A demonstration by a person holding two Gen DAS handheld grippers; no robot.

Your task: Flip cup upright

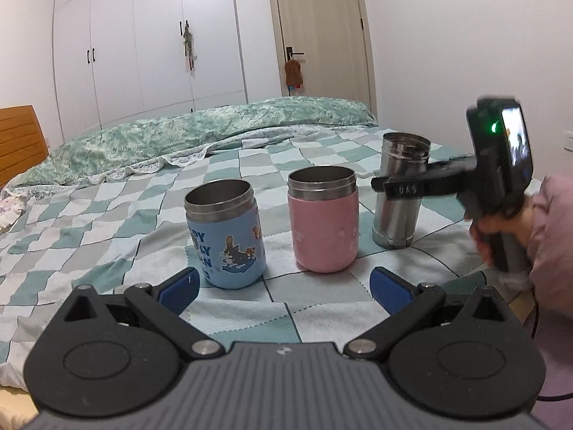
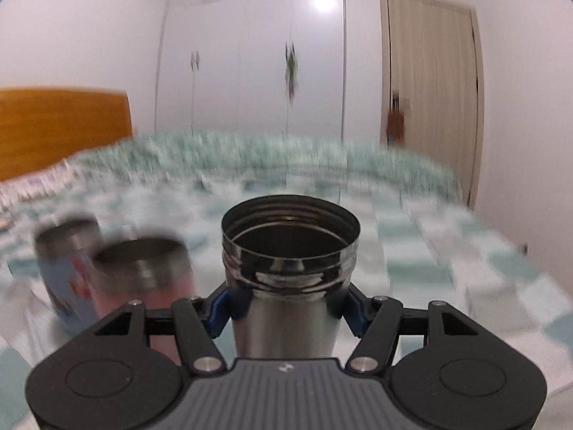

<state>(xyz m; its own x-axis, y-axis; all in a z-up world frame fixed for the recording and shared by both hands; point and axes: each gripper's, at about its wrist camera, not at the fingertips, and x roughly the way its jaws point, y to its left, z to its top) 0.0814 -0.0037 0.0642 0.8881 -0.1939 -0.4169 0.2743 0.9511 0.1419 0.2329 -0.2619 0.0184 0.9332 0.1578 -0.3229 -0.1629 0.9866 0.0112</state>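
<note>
My right tongs [image 2: 286, 304] are pinching the steel cup [image 2: 288, 272] just below its threaded neck, blue pads [image 2: 224, 308] pressed against both sides of the bare metal body. The cup stands mouth up, and the left wrist view shows its base resting on the checked bedspread [image 1: 107, 215], at the right end of a row of three.

From the left wrist camera I can read a little writing. The arm of the right tongs [image 1: 397, 188] carries small pale letters that look like "DAS", though they are too small for me to be sure. The blue cup [image 1: 225, 234] has partial white lettering down its side, "PY", "LY" and "N" as far as I can make out, plus cartoon cat-and-mouse stickers. The pink cup [image 1: 324, 218] between the blue one and the steel cup [image 1: 399, 191] shows no print I can read. Both stand upright with open steel rims.

My left tongs [image 1: 283, 285] are spread wide and hold nothing, hovering low in front of the blue and pink cups.

The left view also shows the person's hand [image 1: 501, 229] on the right grip and a lit screen with a green light on its back. The right wrist view is heavily blurred apart from the gripped cup; the pink and blue cups are smears at its left, and no lettering is legible there.
</note>
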